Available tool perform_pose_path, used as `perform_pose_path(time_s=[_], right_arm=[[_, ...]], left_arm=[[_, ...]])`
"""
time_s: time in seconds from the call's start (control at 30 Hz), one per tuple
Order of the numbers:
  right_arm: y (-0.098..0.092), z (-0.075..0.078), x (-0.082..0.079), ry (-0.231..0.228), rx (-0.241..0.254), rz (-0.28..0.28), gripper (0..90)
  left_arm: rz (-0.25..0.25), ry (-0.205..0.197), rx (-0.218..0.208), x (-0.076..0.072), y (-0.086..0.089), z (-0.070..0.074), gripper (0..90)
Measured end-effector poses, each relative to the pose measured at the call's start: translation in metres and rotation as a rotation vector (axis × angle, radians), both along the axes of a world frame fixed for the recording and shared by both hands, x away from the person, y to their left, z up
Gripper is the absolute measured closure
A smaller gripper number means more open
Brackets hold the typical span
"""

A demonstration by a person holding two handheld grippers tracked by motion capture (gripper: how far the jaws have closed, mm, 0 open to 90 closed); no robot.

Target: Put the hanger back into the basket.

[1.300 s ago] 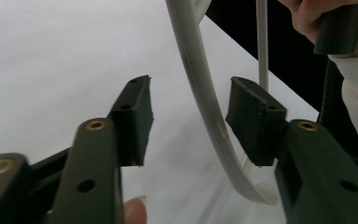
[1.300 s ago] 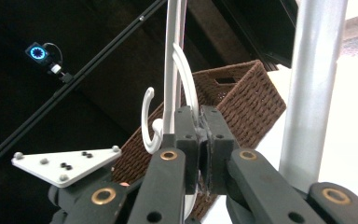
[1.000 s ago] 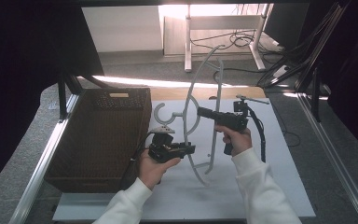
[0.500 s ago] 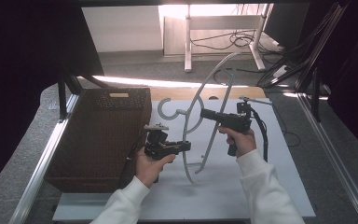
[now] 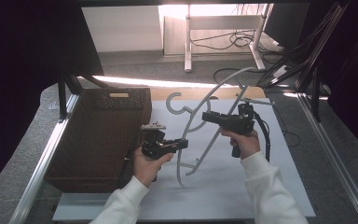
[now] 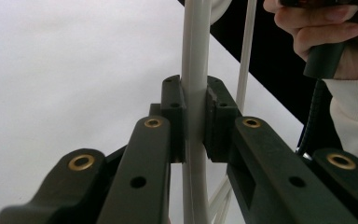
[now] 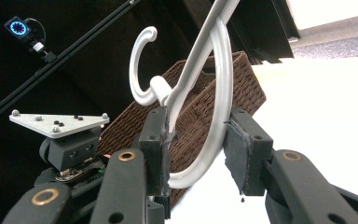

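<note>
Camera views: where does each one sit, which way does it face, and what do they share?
High view: above the person's side of the table, looking forward and down on the white hanger, wicker basket, both forearms, left gripper and right gripper.
Left gripper view: rides the left gripper, looking along its jaws, shut on the hanger; the other hand shows.
Right gripper view: rides the right gripper, jaws just opening around the hanger's loop; the left gripper's grey plate shows.
Shared: the hanger appears in all three.
</note>
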State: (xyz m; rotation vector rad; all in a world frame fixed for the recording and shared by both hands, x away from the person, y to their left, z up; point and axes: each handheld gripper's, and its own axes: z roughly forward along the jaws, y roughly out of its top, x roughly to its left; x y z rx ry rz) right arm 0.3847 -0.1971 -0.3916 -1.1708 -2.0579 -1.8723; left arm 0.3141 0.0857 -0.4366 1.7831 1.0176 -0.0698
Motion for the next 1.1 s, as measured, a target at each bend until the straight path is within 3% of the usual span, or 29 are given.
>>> perform_pose_path(time_s=[0.37, 0.63, 0.87, 0.97, 1.1], right_arm=[[-0.002, -0.003, 0.001, 0.019, -0.005, 0.000, 56.2], [-0.001, -0.004, -0.002, 0.028, -0.044, 0.006, 48.1], [-0.003, -0.006, -0.004, 0.063, -0.066, 0.024, 43.6], [-0.003, -0.005, -0.008, 0.071, -0.098, 0.031, 40.8], [-0.007, 0.000, -0.017, 0.049, -0.176, 0.020, 37.4]], left_arm=[[0.024, -0.033, 0.014, -0.002, 0.005, 0.003, 81.3], [0.044, -0.051, 0.029, -0.003, 0.010, 0.006, 81.7], [0.051, -0.064, 0.041, -0.003, 0.012, 0.008, 81.9], [0.054, -0.071, 0.055, -0.003, 0.012, 0.009, 81.9], [0.060, -0.074, 0.063, -0.003, 0.013, 0.010, 82.0]])
